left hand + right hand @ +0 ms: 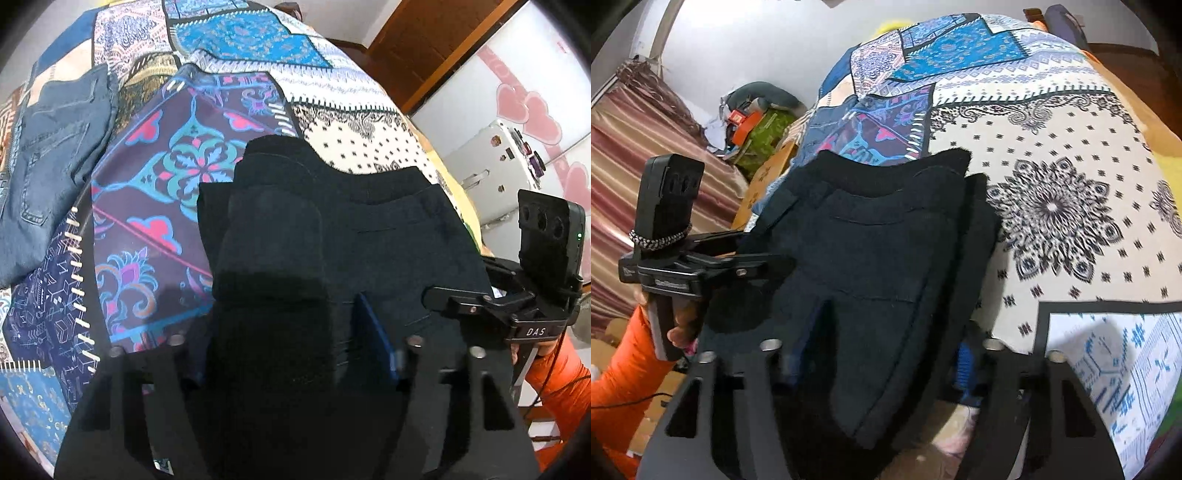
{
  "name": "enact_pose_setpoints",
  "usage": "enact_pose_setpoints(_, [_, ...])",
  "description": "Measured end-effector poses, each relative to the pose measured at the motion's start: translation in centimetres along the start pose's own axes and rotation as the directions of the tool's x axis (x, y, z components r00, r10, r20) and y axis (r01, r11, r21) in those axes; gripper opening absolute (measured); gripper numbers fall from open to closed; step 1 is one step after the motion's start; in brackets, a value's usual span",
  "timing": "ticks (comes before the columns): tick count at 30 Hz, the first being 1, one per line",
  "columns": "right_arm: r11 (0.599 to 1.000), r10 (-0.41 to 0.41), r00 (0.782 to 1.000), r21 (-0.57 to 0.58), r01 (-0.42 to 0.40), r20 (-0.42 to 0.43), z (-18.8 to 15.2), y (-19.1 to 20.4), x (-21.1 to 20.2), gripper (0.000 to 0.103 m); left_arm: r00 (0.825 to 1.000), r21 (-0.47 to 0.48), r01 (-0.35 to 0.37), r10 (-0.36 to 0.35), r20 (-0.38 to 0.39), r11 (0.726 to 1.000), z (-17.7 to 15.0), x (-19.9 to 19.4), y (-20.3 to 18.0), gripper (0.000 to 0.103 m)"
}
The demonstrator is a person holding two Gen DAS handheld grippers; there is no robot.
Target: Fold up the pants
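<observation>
Folded black pants point(369, 229) lie on a patchwork bedspread point(192, 155), near its edge. In the left wrist view my left gripper point(284, 343) reaches down over the near edge of the pants. A thick bundle of black cloth fills the gap between its blue pads point(373, 332), which close on it. In the right wrist view the same pants point(871, 236) run up between the blue pads point(964, 362) of my right gripper point(877, 354), which is shut on the cloth. Each tool's body shows at the pants' side in the other's view.
Folded blue jeans point(55, 155) rest on the bedspread to the far left. A person's orange sleeve point(554, 387) holds each tool. A white appliance point(498, 166) stands beyond the bed edge on the right. Clutter point(753, 125) and a striped curtain point(646, 147) lie to the left.
</observation>
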State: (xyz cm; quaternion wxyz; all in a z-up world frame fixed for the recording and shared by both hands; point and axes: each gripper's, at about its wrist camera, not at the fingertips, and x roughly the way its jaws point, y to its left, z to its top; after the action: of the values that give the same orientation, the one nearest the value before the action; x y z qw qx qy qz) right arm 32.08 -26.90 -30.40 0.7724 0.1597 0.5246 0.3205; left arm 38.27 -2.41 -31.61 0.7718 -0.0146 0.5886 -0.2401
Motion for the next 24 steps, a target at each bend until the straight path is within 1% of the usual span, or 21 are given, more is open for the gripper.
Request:
enact_pose_setpoints(1, [1.0, 0.014, 1.0, 0.002, -0.014, -0.003, 0.1, 0.1, -0.1, 0.038, 1.0, 0.011, -0.011, 0.01, 0.017, 1.0, 0.0, -0.1, -0.2, 0.057])
enact_pose_setpoints(2, [1.0, 0.016, 1.0, -0.005, -0.016, -0.003, 0.1, 0.2, -0.1, 0.035, 0.999, 0.017, -0.036, 0.036, 0.031, 0.999, -0.1, -0.3, -0.4, 0.047])
enact_pose_setpoints(3, [1.0, 0.002, 1.0, -0.029, -0.002, 0.005, 0.1, 0.7, -0.4, 0.032, 0.998, 0.022, -0.05, 0.049, 0.039, 0.999, -0.1, -0.5, -0.4, 0.043])
enact_pose_setpoints(4, [0.999, -0.011, 1.0, -0.048, 0.011, 0.016, 0.1, 1.0, -0.7, 0.029, 0.997, 0.028, -0.058, 0.056, 0.049, 0.998, -0.2, -0.9, -0.6, 0.037])
enact_pose_setpoints(5, [0.997, -0.022, 0.999, -0.071, 0.024, 0.027, 0.0, 1.5, -1.0, 0.028, 0.996, 0.036, -0.061, 0.059, 0.06, 0.997, -0.3, -1.4, -0.7, 0.034])
enact_pose_setpoints(9, [0.991, -0.037, 0.997, -0.129, 0.045, 0.061, 0.5, 3.1, -1.9, 0.024, 0.992, 0.055, -0.09, 0.085, 0.097, 0.994, -1.1, -2.7, -1.5, 0.03])
enact_pose_setpoints(13, [0.98, -0.043, 0.994, -0.188, 0.062, 0.103, 1.1, 4.9, -3.0, 0.023, 0.978, 0.067, -0.127, 0.114, 0.173, 0.99, -1.9, -4.9, -2.4, 0.028])
enact_pose_setpoints(16, [0.972, -0.036, 0.99, -0.226, 0.066, 0.133, 1.8, 6.4, -4.2, 0.022, 0.968, 0.05, -0.124, 0.109, 0.226, 0.991, -2.6, -7.0, -2.5, 0.028])
enact_pose_setpoints(19, [0.963, -0.028, 0.987, -0.262, 0.07, 0.16, 2.7, 7.9, -4.8, 0.022, 0.954, 0.028, -0.126, 0.114, 0.277, 0.992, -3.2, -9.4, -2.2, 0.027])
enact_pose_setpoints(24, [0.939, 0.002, 0.979, -0.338, 0.068, 0.205, 4.0, 11.6, -5.5, 0.022, 0.913, -0.013, -0.17, 0.162, 0.375, 0.985, -4.1, -13.8, -1.3, 0.027])
